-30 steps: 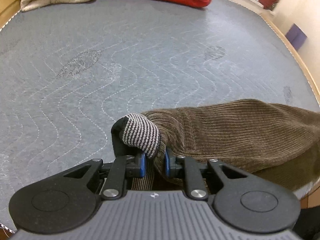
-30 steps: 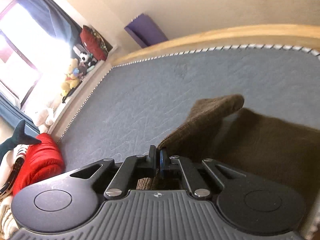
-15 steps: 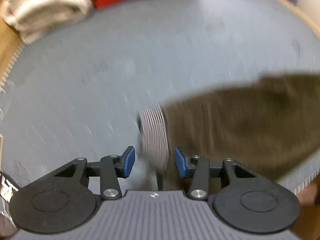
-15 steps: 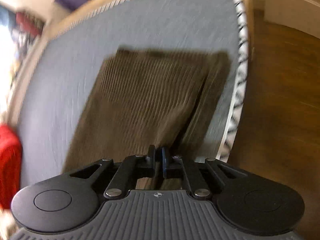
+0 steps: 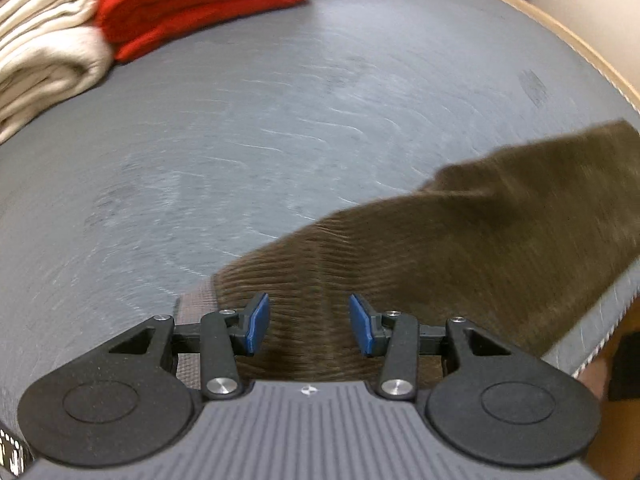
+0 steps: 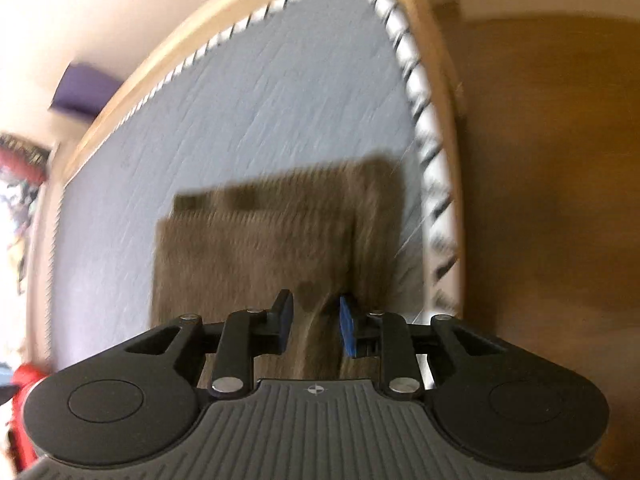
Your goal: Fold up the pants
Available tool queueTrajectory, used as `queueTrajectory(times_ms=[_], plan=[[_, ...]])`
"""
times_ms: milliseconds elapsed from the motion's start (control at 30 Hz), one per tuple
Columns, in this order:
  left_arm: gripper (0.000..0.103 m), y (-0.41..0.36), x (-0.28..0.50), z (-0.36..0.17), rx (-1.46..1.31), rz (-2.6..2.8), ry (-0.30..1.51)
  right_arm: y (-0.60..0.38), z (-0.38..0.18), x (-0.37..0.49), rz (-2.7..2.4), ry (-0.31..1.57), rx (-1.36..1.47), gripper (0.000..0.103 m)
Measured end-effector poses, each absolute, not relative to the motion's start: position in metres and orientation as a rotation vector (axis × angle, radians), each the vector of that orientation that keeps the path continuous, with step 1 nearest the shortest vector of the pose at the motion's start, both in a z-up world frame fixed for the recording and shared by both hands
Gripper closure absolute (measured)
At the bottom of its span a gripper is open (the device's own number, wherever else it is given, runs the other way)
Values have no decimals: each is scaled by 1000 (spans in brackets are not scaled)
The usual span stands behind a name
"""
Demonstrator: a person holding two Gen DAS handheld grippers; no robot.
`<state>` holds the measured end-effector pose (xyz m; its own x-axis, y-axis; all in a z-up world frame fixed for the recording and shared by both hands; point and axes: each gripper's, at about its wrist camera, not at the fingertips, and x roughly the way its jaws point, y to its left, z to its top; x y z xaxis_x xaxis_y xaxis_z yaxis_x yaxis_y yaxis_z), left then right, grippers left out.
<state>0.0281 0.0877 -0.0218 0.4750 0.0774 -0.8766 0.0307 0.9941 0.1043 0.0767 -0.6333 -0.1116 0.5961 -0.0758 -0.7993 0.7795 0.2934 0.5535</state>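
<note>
Brown corduroy pants (image 5: 460, 240) lie folded on the grey quilted mattress (image 5: 240, 120), near its front right edge. A strip of striped lining (image 5: 196, 304) shows at their near left corner. My left gripper (image 5: 306, 326) is open just above the near end of the pants, holding nothing. In the right wrist view the pants (image 6: 260, 252) lie flat by the mattress corner (image 6: 280, 100). My right gripper (image 6: 314, 326) is open over their near end, jaws apart with cloth beneath them. The view is blurred.
A folded red garment (image 5: 200, 4) and folded cream blankets (image 5: 44, 64) lie at the mattress's far left. A wooden bed frame (image 6: 432, 40) edges the mattress, with brown wooden floor (image 6: 540, 160) to the right. A purple box (image 6: 84, 88) sits by the wall.
Both grippers have opened and let go of the pants. The pants have dropped flat onto the mattress. Both grippers have drawn back toward the near end.
</note>
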Motion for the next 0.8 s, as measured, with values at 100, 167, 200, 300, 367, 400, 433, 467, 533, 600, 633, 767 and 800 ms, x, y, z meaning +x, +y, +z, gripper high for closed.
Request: queueTrajectory(times_ms=[100,167,200,300,367,400,433,467,533,600,633,767,800], plan=[[54,77,30,-29,126,-7,1087,-640,-107,79,-657,736,1061,74],[53,73,30,-31,137,-17,1091,-643,-113,84,-610,765,1044,70],[51,72,31,-32,140,-20,1093,-643,-115,86,-597,775,1032,70],[51,73,35,-34,135,-17,1102,-639,-114,94,-559,790,959,72],[51,73,36,-36,129,-10,1110,-633,-109,100,-546,807,872,95],[51,74,36,-37,126,-10,1114,-632,-104,99,-536,790,846,95],[51,73,37,-38,124,-13,1121,-632,-95,98,-534,748,824,96],[51,72,37,-39,124,-17,1127,-631,-83,95,-547,685,791,97],[51,71,36,-44,131,-35,1145,-631,-68,89,-610,611,740,97],[51,68,35,-50,141,-53,1165,-636,-77,89,-705,673,733,96],[51,67,34,-54,149,-62,1179,-641,-88,90,-715,721,764,95],[51,65,30,-71,187,-91,1235,-642,-91,98,-706,773,731,86],[51,65,28,-75,200,-97,1243,-639,-84,98,-713,746,700,85]])
